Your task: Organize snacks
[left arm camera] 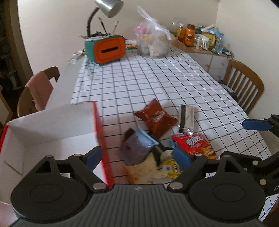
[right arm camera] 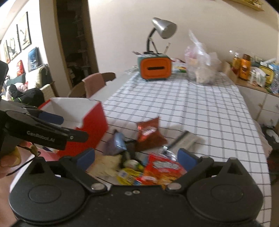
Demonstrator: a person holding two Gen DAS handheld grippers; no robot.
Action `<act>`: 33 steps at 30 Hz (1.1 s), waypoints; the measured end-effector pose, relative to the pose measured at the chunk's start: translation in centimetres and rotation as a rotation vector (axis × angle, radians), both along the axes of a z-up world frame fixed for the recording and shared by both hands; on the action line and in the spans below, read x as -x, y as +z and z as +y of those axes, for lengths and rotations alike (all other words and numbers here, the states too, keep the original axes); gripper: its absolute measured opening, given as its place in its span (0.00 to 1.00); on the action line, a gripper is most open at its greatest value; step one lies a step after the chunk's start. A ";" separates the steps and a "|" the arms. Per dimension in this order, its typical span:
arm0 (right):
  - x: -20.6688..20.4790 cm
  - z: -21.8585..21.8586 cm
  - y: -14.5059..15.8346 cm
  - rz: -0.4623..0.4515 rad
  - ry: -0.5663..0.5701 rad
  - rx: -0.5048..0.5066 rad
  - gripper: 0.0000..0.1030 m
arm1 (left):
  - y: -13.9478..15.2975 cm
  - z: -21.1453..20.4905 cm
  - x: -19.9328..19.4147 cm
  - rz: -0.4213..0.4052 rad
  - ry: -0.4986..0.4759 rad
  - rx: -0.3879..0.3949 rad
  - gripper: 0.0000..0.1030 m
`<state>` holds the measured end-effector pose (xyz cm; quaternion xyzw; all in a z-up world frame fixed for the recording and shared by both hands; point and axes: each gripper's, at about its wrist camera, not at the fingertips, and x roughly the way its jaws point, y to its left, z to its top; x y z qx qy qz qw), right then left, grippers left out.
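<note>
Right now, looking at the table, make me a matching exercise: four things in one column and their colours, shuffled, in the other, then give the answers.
Things:
1. desk lamp shade
2. storage box outside
3. crinkled chip bag near the middle of the pile
4. tissue holder front

Colours:
A. orange
B. red
C. silver
D. dark reddish brown

Pairs: 1-C, 2-B, 3-D, 4-A

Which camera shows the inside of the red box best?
The left wrist view: it looks down into the red box, showing its white walls and floor, nothing visible inside. The right wrist view shows mainly the red outside and a strip of white inner wall, partly behind the left gripper.
</note>
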<state>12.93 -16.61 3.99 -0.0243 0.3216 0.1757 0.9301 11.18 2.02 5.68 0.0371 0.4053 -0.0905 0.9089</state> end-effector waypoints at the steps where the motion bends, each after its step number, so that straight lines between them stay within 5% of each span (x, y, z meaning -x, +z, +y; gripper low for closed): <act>1: -0.1 -0.7 -0.3 0.008 -0.013 0.002 0.98 | -0.2 -0.6 -0.2 0.003 0.000 -0.005 0.86; 18: -3.6 -3.0 -5.7 0.134 -0.082 0.035 0.98 | -5.2 -5.4 -4.4 0.195 0.006 -0.106 0.86; 33: -6.2 -1.1 -8.7 0.183 -0.104 0.066 0.92 | -8.8 -4.7 -5.6 0.276 0.221 -0.103 0.86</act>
